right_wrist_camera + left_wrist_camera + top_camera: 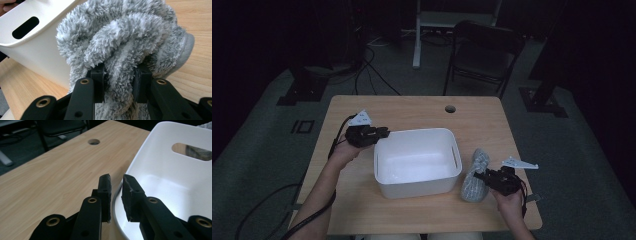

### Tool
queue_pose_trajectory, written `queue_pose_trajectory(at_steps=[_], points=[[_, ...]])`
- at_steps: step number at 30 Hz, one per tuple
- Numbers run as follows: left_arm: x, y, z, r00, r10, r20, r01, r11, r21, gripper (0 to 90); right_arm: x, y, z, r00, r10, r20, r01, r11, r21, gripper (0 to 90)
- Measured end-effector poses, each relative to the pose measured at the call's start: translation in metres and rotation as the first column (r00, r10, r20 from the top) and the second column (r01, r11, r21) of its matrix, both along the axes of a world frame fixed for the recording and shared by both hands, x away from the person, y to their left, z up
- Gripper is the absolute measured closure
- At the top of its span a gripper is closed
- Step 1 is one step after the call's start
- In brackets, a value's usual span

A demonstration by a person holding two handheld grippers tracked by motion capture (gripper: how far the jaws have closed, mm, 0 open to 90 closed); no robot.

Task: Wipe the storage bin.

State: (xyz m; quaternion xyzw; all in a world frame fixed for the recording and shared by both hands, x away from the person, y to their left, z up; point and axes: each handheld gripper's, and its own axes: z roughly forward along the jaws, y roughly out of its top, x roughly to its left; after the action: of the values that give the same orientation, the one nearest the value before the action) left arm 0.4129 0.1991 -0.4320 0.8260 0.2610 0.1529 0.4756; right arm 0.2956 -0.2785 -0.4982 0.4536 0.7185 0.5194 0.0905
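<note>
A white plastic bin (418, 132) with handle slots stands on the middle of the wooden table (412, 107). My left gripper (384, 133) is at the bin's left far corner. In the left gripper view its jaws (116, 182) straddle the bin's rim (160, 135), one pad outside and one inside, closed on it. A grey fluffy slipper (476, 165) lies just right of the bin. My right gripper (480, 178) is shut on the slipper's near end. In the right gripper view the pile (125, 32) bulges between both pads of the gripper (121, 75), with the bin's wall (37, 50) close behind at the left.
A round cable hole (450, 108) (94, 142) sits near the table's far edge. A dark folding chair (487, 50) and a white desk leg (417, 40) stand beyond the table. Bare wood lies left of and behind the bin.
</note>
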Motion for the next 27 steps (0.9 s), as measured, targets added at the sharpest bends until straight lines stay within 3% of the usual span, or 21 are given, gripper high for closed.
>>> queue_pose_trajectory(at_steps=[6, 13, 16, 19, 23, 27], points=[[0.004, -0.003, 0.0, 0.9997, -0.01, -0.02, 0.011, 0.9999, 0.011, 79.2, 0.001, -0.002, -0.002, 1.0, 0.0, -0.003, 0.0, 1.0, -0.003, 68.1], [-0.009, 0.0, 0.0, 0.9982, -0.034, -0.05, 0.034, 0.9994, 0.005, 85.1, 0.0, -0.002, -0.001, 1.0, -0.001, 0.001, 0.001, 1.0, -0.006, 68.1], [-0.013, -0.003, -0.001, 0.9985, -0.041, -0.036, 0.041, 0.9991, 0.002, 85.6, 0.0, -0.002, 0.0, 1.0, -0.004, 0.004, 0.004, 1.0, -0.002, 68.1], [-0.01, -0.008, -0.002, 0.9996, -0.019, -0.021, 0.019, 0.9998, -0.002, 75.5, 0.0, -0.001, 0.001, 1.0, -0.003, 0.005, 0.003, 1.0, -0.002, 68.1], [-0.004, -0.018, -0.007, 0.9978, -0.035, -0.056, 0.036, 0.9989, 0.031, 68.0, 0.0, 0.0, 0.0, 1.0, 0.0, 0.002, 0.0, 1.0, -0.003, 68.1], [-0.002, -0.019, -0.009, 0.9971, -0.043, -0.063, 0.043, 0.999, 0.006, 79.5, 0.0, 0.0, -0.002, 1.0, 0.003, -0.005, -0.003, 1.0, -0.006, 68.1]])
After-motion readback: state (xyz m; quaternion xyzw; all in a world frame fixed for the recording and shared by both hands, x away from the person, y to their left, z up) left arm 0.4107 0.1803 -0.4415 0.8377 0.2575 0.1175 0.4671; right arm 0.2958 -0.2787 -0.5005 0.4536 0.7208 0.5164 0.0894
